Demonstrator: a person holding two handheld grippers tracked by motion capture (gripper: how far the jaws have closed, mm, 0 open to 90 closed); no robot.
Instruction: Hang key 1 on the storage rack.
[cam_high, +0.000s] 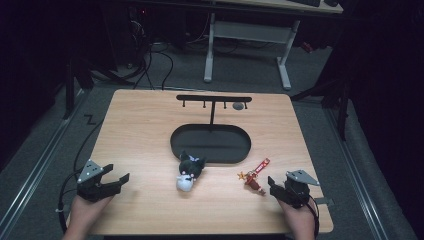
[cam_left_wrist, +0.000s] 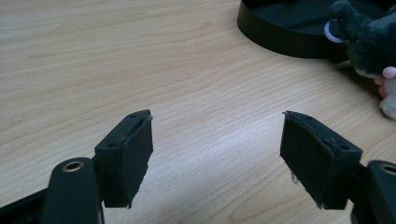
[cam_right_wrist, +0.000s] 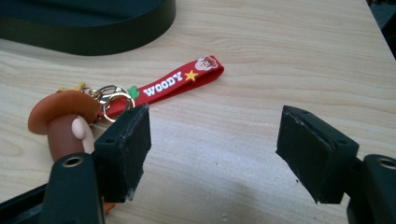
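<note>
A black and white plush toy (cam_high: 189, 172) lies at the table's middle, just in front of a black oval tray (cam_high: 235, 152). A small cowboy figure keychain (cam_high: 255, 181) with a red strap lies to its right. My left gripper (cam_high: 116, 172) rests open near the front left, with only bare wood between its jaws (cam_left_wrist: 217, 140); the plush (cam_left_wrist: 369, 42) is off to its right. My right gripper (cam_high: 278, 186) sits open just right of the keychain. In the right gripper view the jaws (cam_right_wrist: 212, 135) are empty, and the brown-hatted figure (cam_right_wrist: 63, 126) and "WOODY" strap (cam_right_wrist: 180, 79) lie beside its left jaw.
A black T-shaped rack (cam_high: 214, 98) with small hooks rises from the tray's far side, and a grey object (cam_high: 238, 106) hangs near its right end. The tray wall (cam_left_wrist: 280, 32) (cam_right_wrist: 93, 28) is ahead of both grippers. The wooden table (cam_high: 150, 120) drops off to dark floor all round.
</note>
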